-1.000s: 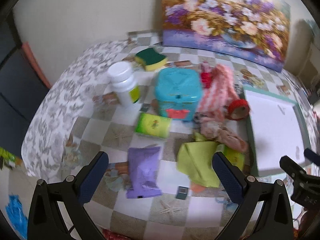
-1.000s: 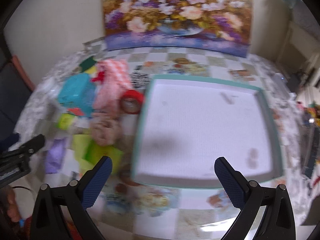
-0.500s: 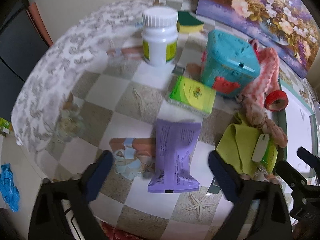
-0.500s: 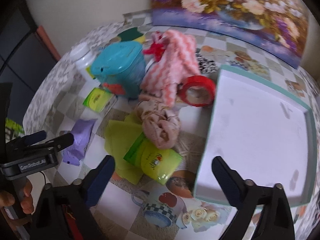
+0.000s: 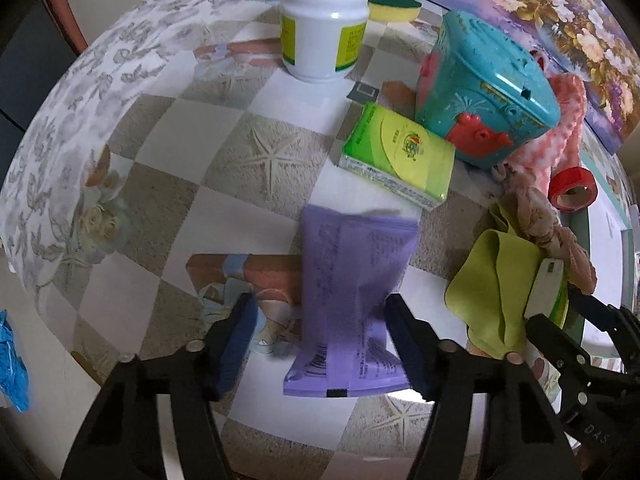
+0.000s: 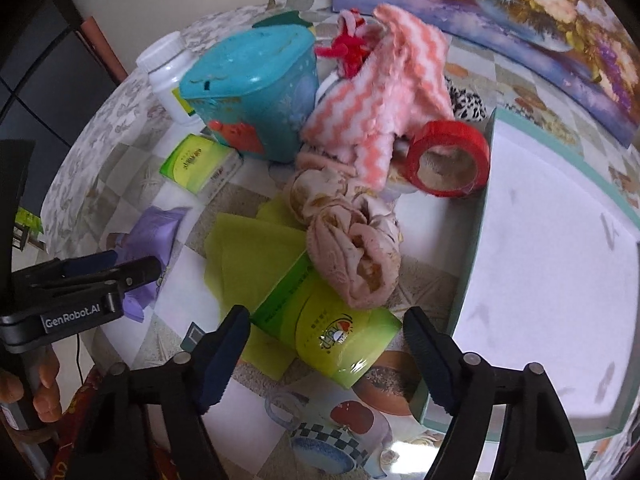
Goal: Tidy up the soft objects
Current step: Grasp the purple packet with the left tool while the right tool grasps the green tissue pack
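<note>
I judge the sorting barely begun; the white tray (image 6: 560,280) holds nothing yet; my left hand-held gripper (image 5: 320,344) is closing around the purple pack (image 5: 348,300) on the counter (image 5: 240,168), my right hand-held gripper (image 6: 326,346) closing over the green tissue pack (image 6: 332,328), neither pinched.

Both tools are matt black plastic. The left gripper (image 5: 320,340) has two angled arms that taper toward the tips, each lined on its inner face with a dark blue ribbed pad (image 5: 236,344), and small silver screws sit at the joints. The right gripper (image 6: 326,354) is built the same way, with blue pads and round silver screws. Seen from the side, the left tool carries white lettering reading "GenRobot.AI" (image 6: 72,315), and a thin black cable (image 6: 79,364) hangs below it.
</note>
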Demonstrator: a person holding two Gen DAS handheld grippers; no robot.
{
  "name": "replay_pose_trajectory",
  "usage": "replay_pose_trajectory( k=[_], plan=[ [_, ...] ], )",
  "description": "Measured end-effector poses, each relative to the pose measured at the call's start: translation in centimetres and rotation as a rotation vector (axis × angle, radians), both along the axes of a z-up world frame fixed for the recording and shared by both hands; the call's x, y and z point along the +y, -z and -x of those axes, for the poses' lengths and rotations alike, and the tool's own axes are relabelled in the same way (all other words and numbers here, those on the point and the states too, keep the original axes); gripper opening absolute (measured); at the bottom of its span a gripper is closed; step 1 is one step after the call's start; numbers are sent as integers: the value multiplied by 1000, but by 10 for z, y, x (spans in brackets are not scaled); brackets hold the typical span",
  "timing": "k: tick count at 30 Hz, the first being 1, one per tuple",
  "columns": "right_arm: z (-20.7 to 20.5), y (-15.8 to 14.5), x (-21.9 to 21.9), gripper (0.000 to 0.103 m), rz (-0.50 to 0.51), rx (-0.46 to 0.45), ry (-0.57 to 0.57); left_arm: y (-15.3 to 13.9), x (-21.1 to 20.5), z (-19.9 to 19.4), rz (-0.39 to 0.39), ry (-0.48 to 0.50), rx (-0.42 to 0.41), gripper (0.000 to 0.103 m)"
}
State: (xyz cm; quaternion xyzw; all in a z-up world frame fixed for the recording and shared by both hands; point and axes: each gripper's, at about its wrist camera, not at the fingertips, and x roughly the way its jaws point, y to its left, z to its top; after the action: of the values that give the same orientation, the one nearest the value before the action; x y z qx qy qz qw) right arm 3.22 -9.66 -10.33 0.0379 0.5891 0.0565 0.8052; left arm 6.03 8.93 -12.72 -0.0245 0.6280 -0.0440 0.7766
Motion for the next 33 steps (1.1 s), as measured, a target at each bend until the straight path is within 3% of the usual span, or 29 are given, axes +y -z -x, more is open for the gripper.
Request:
replay_pose_trajectory(
  k=[7, 9, 15, 23, 33],
  plan=[
    [-1, 4, -5, 80, -52, 16, 15, 7, -4, -3, -1, 23, -4, 54],
    [-1, 4, -4, 80, -61, 16, 18, 4, -8, -3, 0, 28, -2, 43],
    [7, -2, -14, 79, -81, 15, 32, 1, -13, -5, 3, 22, -9, 36],
    [12, -13, -20, 79, -103, -6, 47, -35, -2, 7, 12, 11, -30, 34],
    [27, -40, -35, 79, -136, -52, 83, -88, -9, 16, 53, 25, -120, 34]
  ],
)
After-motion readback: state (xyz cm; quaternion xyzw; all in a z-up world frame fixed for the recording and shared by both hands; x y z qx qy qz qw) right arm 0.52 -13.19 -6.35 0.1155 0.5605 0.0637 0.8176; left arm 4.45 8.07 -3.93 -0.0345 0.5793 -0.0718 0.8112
